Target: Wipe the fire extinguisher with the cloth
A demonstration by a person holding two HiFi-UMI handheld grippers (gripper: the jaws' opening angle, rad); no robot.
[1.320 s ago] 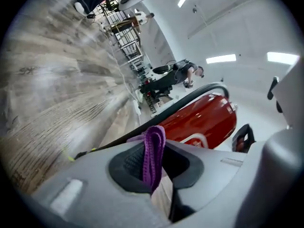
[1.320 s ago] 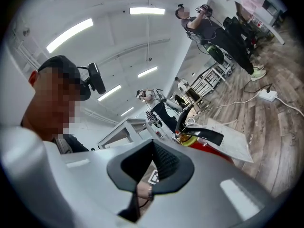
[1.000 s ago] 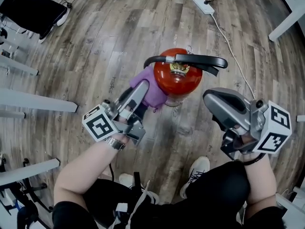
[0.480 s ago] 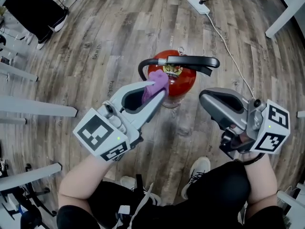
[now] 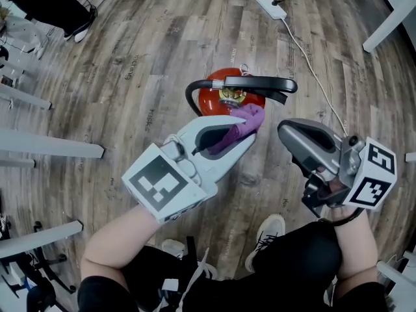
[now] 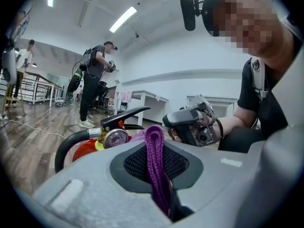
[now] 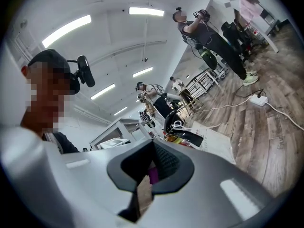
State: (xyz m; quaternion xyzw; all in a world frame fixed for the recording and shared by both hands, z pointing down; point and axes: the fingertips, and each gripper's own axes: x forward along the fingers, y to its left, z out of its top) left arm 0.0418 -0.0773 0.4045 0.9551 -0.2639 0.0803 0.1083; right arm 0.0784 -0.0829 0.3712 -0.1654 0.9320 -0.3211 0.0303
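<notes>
A red fire extinguisher (image 5: 211, 99) stands upright on the wood floor, its black handle (image 5: 260, 83) on top. My left gripper (image 5: 250, 130) is shut on a purple cloth (image 5: 245, 123), which lies at the near right side of the extinguisher's top, just below the handle. In the left gripper view the cloth (image 6: 154, 156) hangs pinched between the jaws of the left gripper (image 6: 156, 167), with the extinguisher's gauge (image 6: 115, 137) and red body (image 6: 85, 150) just beyond. My right gripper (image 5: 294, 135) is shut and empty, to the right of the extinguisher. The right gripper view shows its closed jaws (image 7: 149, 175).
A white power strip (image 5: 273, 6) and its cable (image 5: 312, 70) run across the floor behind the extinguisher. White table legs (image 5: 49, 145) stand at the left, another (image 5: 390, 18) at the upper right. My shoe (image 5: 268, 234) is near. People (image 6: 97, 84) stand farther off.
The left gripper has carried the cloth from the extinguisher's left side across its top to the right, rolling as it went. The right gripper has stayed put.
</notes>
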